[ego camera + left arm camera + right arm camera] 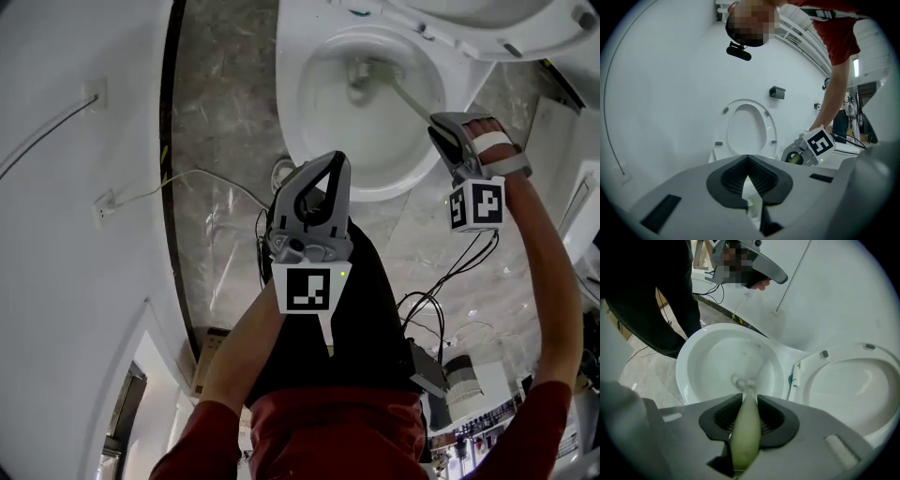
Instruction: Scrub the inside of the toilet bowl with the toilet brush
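Toilet brush [405,96]: the head is low inside the toilet bowl [289,103], near the drain. It looks pressed to the porcelain, but I can't confirm contact. The long axis runs in the head view on a diagonal from the bowl's right rim down-left into the basin. In the right gripper view the pale green handle [745,432] comes straight out along the jaws, so the brush lies dead ahead and below the right gripper [442,129]. That gripper is clamped on the handle, pads on either side, and sits just over the right rim. The left gripper [326,167] has its jaws together with nothing in them. It hangs over the floor [220,122] in front of the bowl's near rim, aimed at the raised seat [746,104] and away from the brush. The right arm is nearer and the only one engaged. My read is that scrubbing is under way. Because the handle is in line with the jaws, the next stroke should be a wrist sweep swinging the head around the wall. The risk is the handle twisting in the pads.
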Demonstrator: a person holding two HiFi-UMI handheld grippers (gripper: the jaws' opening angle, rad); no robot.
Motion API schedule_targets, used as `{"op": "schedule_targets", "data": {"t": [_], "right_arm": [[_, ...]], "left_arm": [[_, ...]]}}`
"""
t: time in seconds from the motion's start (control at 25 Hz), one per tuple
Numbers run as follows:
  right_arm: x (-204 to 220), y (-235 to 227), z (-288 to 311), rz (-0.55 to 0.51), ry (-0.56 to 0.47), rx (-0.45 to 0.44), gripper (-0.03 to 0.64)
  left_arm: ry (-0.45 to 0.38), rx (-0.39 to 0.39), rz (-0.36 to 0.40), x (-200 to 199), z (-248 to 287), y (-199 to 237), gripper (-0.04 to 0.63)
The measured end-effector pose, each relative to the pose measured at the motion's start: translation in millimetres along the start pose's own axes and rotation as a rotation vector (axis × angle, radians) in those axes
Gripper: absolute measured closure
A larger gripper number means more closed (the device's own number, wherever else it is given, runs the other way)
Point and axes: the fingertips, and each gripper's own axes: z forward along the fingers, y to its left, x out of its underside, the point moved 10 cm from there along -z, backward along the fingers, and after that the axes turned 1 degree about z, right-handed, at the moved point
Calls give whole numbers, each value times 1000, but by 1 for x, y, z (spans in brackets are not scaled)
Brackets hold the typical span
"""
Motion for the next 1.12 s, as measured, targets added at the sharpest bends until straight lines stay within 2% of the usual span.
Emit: {"op": "schedule_targets", "data": {"t": [0.24, 0.4, 0.52, 0.72, 0.88, 1.12], "right_arm": [[-9, -10, 10, 1, 15, -10, 507], [-5, 1, 9, 92, 36, -6, 508], [-6, 17, 5, 199, 46, 17, 507], [-13, 42, -1, 457, 52, 77, 506], [-26, 66, -6, 731, 47, 125, 506], [-59, 97, -8, 1206, 19, 178, 506]], "left_arm": [[3, -35, -15, -1, -11, 7, 591], [15, -22, -11, 2, -13, 8, 591], [20, 2, -2, 1, -13, 5, 591], [13, 65, 17, -2, -8, -1, 590], [37, 121, 28, -2, -6, -4, 591], [52, 172, 50, -2, 0, 0, 591]]}}
